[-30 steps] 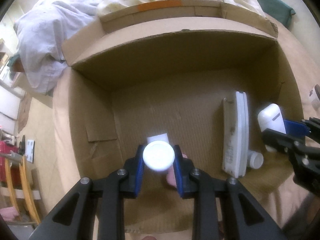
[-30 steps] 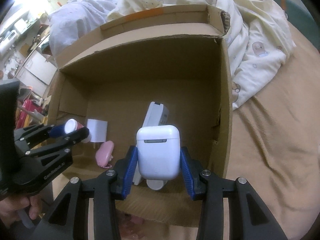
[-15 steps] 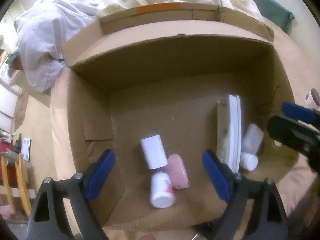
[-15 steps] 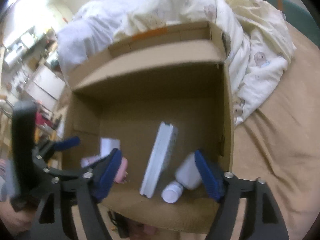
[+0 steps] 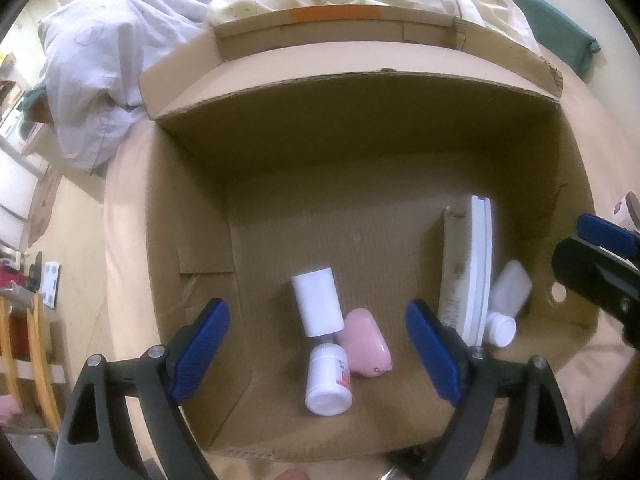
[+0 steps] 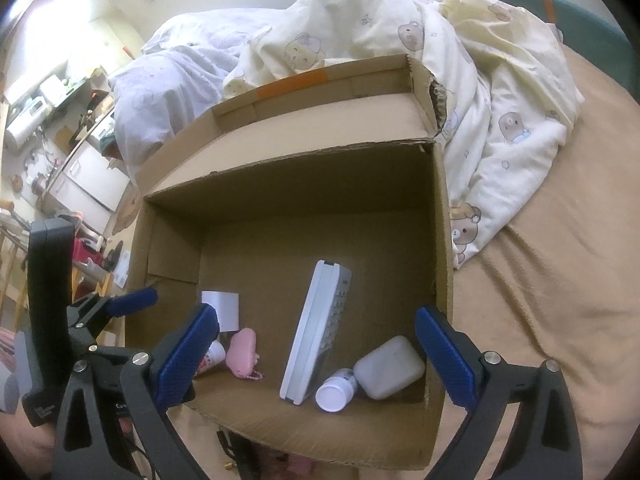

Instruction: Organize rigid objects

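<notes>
Both claws, left claw [image 5: 316,350] and right claw [image 6: 316,356], had just been opening, gaped empty over the cardboard box [image 5: 192,240]; small bottle [image 5: 329,378] lay lengthwise directly below the left; white case [image 6: 389,367] below the right.

A bed [image 6: 560,280] spread with a tan blanket fills the room, a cream bear-print duvet [image 6: 460,80] and a pale lilac one [image 6: 172,76] heaped at its far side. Cream walls [image 6: 100,4] rise behind, with white cabinets [image 6: 92,176] and cluttered shelves at the left, brightly lit.
</notes>
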Action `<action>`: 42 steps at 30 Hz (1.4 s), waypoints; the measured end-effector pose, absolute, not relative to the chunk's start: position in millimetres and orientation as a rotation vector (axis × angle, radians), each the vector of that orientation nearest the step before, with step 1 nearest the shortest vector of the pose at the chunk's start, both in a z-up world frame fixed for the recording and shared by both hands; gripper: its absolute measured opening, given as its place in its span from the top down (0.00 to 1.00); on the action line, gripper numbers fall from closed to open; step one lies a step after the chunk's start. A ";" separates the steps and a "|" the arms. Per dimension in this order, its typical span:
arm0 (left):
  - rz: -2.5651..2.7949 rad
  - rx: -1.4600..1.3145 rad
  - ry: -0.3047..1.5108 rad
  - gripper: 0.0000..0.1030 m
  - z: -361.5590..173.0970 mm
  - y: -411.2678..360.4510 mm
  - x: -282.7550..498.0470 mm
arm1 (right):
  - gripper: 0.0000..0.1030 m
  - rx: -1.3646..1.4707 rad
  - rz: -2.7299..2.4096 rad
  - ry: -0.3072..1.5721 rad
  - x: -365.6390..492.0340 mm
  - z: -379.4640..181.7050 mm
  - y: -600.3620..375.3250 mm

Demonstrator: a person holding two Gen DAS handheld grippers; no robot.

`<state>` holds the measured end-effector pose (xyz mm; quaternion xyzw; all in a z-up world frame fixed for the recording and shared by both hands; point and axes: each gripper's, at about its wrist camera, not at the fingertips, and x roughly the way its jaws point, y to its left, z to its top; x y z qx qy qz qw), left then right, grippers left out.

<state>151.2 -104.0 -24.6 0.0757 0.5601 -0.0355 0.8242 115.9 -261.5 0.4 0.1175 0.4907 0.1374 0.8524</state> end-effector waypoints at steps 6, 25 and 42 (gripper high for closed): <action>-0.075 0.155 1.181 0.14 -22.9 -104.9 149.0 | 0.00 0.245 0.287 1.033 115.7 0.1 -261.9; -0.070 0.155 1.184 0.14 -23.0 -103.3 148.2 | 0.00 0.242 0.280 1.033 115.6 0.0 -262.8; -0.055 0.144 1.182 0.14 -19.0 -96.1 143.4 | 0.00 0.245 0.276 1.031 115.1 1.2 -265.0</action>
